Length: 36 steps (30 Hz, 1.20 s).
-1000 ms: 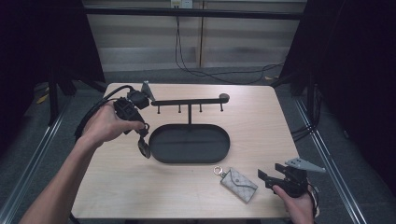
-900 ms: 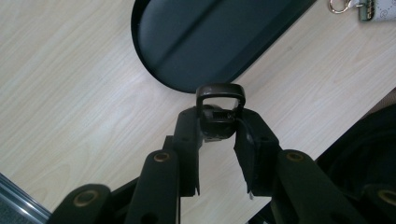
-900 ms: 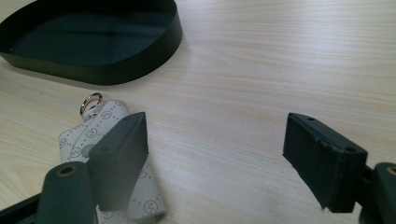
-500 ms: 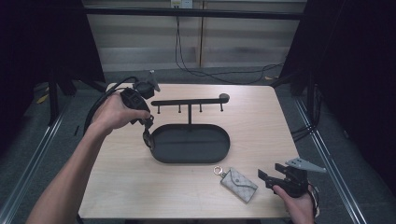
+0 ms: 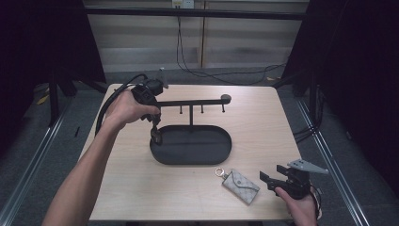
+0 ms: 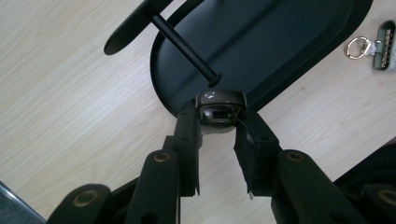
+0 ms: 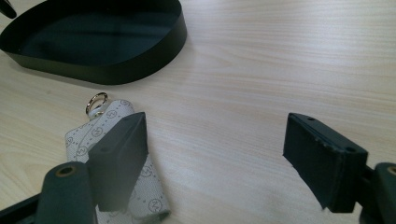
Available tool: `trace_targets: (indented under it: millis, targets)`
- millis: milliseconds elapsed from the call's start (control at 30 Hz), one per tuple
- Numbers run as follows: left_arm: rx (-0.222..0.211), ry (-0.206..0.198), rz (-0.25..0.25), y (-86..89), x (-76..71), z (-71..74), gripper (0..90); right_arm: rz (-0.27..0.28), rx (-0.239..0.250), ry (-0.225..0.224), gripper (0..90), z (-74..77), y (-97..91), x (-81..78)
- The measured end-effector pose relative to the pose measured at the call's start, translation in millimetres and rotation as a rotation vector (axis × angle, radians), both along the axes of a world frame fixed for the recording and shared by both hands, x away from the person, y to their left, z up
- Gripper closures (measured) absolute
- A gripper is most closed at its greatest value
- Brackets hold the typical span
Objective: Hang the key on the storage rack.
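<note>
A small dark-brown glossy object (image 6: 219,111), possibly a key fob though its make cannot be told, is pinched between the jaws of the left gripper (image 6: 218,133), which are closed most of the way around it. In the high view the same object (image 5: 155,136) is seen hanging at the near-left rim of the black oval tray (image 5: 221,155), just under the left gripper (image 5: 154,126), and is too small there to be made out. The gripper is held from above by the left hand (image 5: 126,107), by which its body is largely hidden; its cable (image 5: 109,104) is looped off to the left.

A post with a crossbar (image 5: 188,102) is carried by the tray, three short pegs hanging from the bar and a round knob at its right end. In the left gripper view the post is cut off by the top edge, and only its foot (image 6: 212,79) is shown against the tray floor.

A grey patterned key pouch (image 5: 241,186) with a metal ring (image 5: 219,173) is laid flat on the wooden table (image 5: 263,122), near the tray's front. Just to its right, the right gripper (image 5: 268,180) is held low at the table's front edge, jaws spread wide and empty. In the right gripper view the pouch (image 7: 93,135) is partly covered by the left-hand jaw, and its far end is cut off by the frame's bottom.
</note>
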<state>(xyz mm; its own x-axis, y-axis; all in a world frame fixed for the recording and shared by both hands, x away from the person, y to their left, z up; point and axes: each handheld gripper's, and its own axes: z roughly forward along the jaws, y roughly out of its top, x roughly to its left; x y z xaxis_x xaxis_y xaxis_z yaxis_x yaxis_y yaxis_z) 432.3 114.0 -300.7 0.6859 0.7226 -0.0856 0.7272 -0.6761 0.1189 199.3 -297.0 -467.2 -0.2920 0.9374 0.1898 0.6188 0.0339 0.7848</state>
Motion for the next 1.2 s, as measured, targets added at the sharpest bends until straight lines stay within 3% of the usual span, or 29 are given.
trace_targets:
  millis: [167, 433, 667, 867, 1000, 1133, 1200]
  targets:
    - [-0.008, 0.008, 0.029, 1.4, 7.8, -2.4, 70.7, 0.002, 0.002, 0.001, 21.9, 0.0, -0.1, 0.1]
    - [-0.022, 0.019, 0.028, -5.7, 10.4, -5.8, 70.6, 0.009, -0.002, 0.003, 21.9, 0.0, 0.5, 0.3]
    - [-0.009, 0.013, 0.064, -8.1, 16.5, -8.8, 70.6, 0.011, 0.001, 0.002, 21.9, 0.2, 0.5, 0.0]
    - [-0.037, 0.034, 0.088, -7.4, 21.9, -10.4, 70.5, 0.018, -0.003, 0.003, 21.9, 0.0, 1.3, 0.4]
    - [-0.028, 0.028, 0.091, -8.2, 22.8, -10.7, 70.0, 0.02, 0.0, 0.006, 21.9, -0.1, 1.4, 0.5]
    - [-0.007, 0.001, 0.103, -7.8, 21.8, -12.9, 60.5, 0.02, -0.003, 0.004, 21.9, -0.1, 1.5, 0.3]
    - [-0.016, 0.015, 0.101, -6.0, 22.4, -15.8, 55.3, 0.019, -0.007, 0.004, 21.9, -0.1, 1.9, 0.4]
